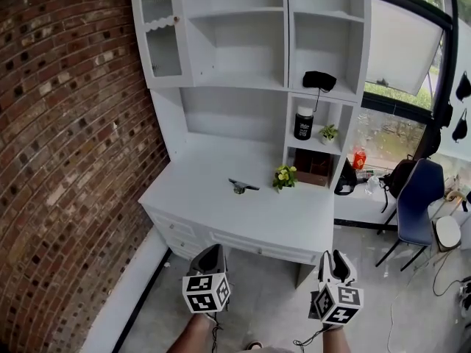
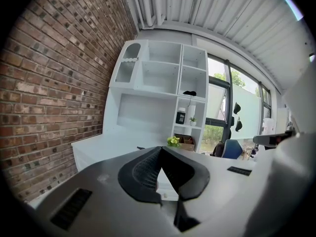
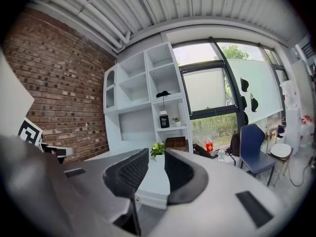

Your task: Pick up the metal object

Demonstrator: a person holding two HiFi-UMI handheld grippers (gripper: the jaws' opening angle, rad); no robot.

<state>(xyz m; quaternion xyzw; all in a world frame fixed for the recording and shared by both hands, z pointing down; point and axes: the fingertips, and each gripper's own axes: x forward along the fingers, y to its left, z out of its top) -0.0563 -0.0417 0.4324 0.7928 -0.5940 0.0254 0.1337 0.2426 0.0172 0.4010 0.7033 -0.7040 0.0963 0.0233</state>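
Note:
The metal object (image 1: 243, 187) is a small dark grey piece lying flat on the white desk (image 1: 213, 204), just left of a potted yellow-flowered plant (image 1: 285, 176). Both grippers hang low in front of the desk, well short of it and over the floor. My left gripper (image 1: 210, 257) has its jaws closed tip to tip with nothing between them (image 2: 160, 151). My right gripper (image 1: 335, 262) is open by a narrow gap and empty (image 3: 156, 157). In the left gripper view the metal object (image 2: 138, 147) is only a tiny dark sliver on the desk top.
A white hutch with shelves (image 1: 243, 43) rises from the back of the desk, holding a black jar (image 1: 303, 123) and a small plant. A brick wall (image 1: 66, 160) closes the left side. A blue chair (image 1: 418, 201) and clutter stand at the right by the window.

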